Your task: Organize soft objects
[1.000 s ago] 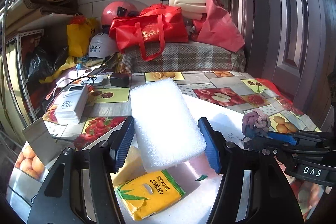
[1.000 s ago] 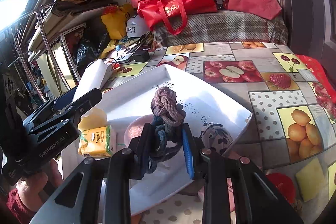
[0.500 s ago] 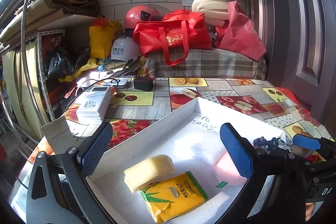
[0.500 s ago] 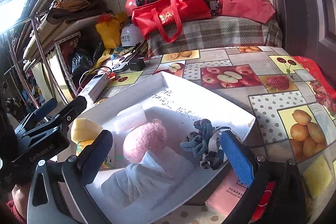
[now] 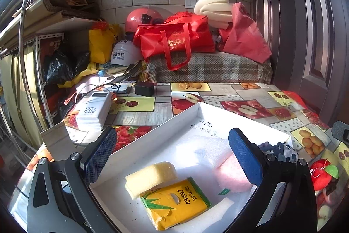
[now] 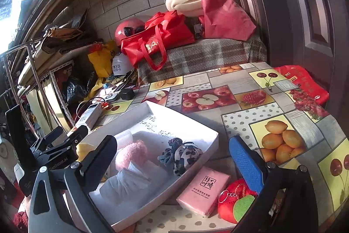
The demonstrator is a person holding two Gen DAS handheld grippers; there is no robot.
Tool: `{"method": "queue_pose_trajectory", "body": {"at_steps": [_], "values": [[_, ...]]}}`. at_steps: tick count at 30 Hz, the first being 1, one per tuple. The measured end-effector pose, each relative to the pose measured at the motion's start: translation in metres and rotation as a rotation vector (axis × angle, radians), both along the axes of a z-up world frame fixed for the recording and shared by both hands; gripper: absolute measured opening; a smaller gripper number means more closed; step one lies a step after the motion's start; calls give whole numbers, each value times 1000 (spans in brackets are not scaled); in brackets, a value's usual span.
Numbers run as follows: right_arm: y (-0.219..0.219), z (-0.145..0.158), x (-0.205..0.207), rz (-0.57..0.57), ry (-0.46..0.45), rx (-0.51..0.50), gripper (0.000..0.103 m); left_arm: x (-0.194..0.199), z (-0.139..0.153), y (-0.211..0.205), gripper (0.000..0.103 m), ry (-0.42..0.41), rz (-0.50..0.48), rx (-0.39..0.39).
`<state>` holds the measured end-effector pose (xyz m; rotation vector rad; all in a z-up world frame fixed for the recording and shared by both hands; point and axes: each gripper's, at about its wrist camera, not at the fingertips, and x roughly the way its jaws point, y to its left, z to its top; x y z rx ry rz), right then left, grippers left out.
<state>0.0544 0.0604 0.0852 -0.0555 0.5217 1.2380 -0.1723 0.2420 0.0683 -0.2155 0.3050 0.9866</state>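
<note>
A white box (image 5: 181,118) (image 6: 197,131) on the fruit-print table holds soft things: a yellow sponge (image 5: 150,176), a yellow tissue pack (image 5: 174,203), a white foam block (image 5: 207,146), a pink fluffy ball (image 5: 231,174) (image 6: 132,153), a blue knotted rope (image 6: 172,151), a leopard-print scrunchie (image 6: 187,156) and a white cloth (image 6: 124,183). My left gripper (image 5: 172,154) is open and empty above the box. My right gripper (image 6: 172,163) is open and empty over the box's near corner. A pink tissue pack (image 6: 202,189) and a red plush apple (image 6: 235,200) (image 5: 322,174) lie outside the box.
A white power bank (image 5: 93,110), a black charger (image 5: 144,88) and cables lie at the table's far left. Beyond the table stand a plaid-covered bench with red bags (image 5: 174,40), helmets and rolled foam. A metal rack (image 5: 24,62) stands on the left, a dark door on the right.
My left gripper let go of the white foam block, which now lies in the box. My right gripper let go of the knotted rope into the box. Both opened and pulled back.
</note>
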Motion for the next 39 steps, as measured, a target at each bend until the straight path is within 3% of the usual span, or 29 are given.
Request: {"method": "queue_pose_trajectory", "body": {"at_steps": [5, 9, 15, 17, 19, 23, 28, 35, 39], "values": [[-49, -2, 42, -151, 21, 25, 103, 1, 9, -16, 103, -22, -30, 46], [-82, -13, 75, -246, 54, 0, 103, 13, 12, -37, 103, -31, -130, 61], [-107, -33, 99, -328, 61, -99, 103, 50, 5, -82, 103, 7, -410, -11], [-109, -40, 106, -357, 69, -134, 103, 62, 3, -104, 103, 36, -500, 0], [-112, -48, 110, -368, 90, -158, 103, 69, 2, -126, 103, 55, -595, 6], [-115, -58, 107, -363, 98, -183, 103, 84, -10, -160, 103, 103, -753, -56], [-119, -63, 106, -361, 116, -190, 103, 101, -25, -177, 103, 191, -785, -77], [-123, -62, 106, -361, 126, -189, 103, 103, -31, -164, 103, 188, -756, -149], [-127, -62, 101, -358, 121, -191, 103, 105, -31, -171, 103, 210, -769, -130]]}}
